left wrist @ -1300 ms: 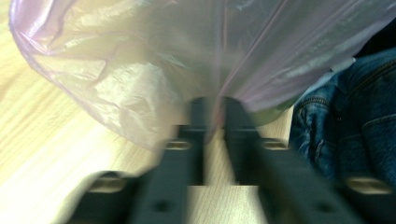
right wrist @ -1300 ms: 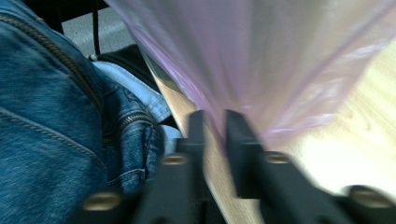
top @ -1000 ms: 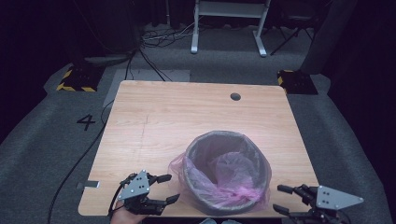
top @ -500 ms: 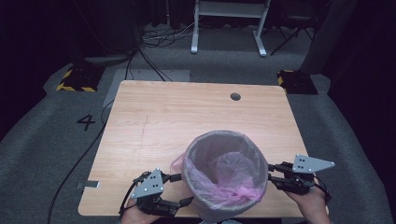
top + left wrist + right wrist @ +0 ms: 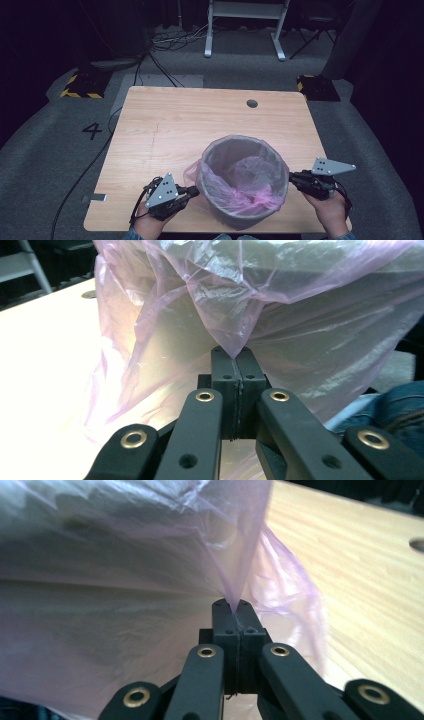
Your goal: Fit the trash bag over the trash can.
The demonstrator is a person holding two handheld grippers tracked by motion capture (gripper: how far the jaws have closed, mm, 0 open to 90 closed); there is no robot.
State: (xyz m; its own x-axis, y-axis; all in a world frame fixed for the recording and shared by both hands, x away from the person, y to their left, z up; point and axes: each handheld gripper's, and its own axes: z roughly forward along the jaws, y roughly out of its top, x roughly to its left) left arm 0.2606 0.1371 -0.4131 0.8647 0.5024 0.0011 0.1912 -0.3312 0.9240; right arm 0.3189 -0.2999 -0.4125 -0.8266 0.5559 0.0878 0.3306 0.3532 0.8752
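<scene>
A grey waste bin (image 5: 245, 212) lined with a thin pink plastic bag (image 5: 250, 172) stands near the table's front edge. My left gripper (image 5: 194, 190) is at the bin's left side, its jaws just closed and pinching a fold of the pink bag (image 5: 235, 347). My right gripper (image 5: 291, 178) is at the bin's right side; its jaws have also just closed, nipping the pink bag (image 5: 234, 605) where the film tents up from the pads. Both grippers point inward at the bin wall.
The wooden table (image 5: 190, 125) has a round cable hole (image 5: 252, 103) at the back right. Beyond it lie grey carpet with a "4" mark (image 5: 92, 131), cables and a white desk frame (image 5: 245, 25).
Both grippers moved inward to the bin's sides, the right one coming in from the table's right corner. Their jaws went from open to shut on the bag's film.
</scene>
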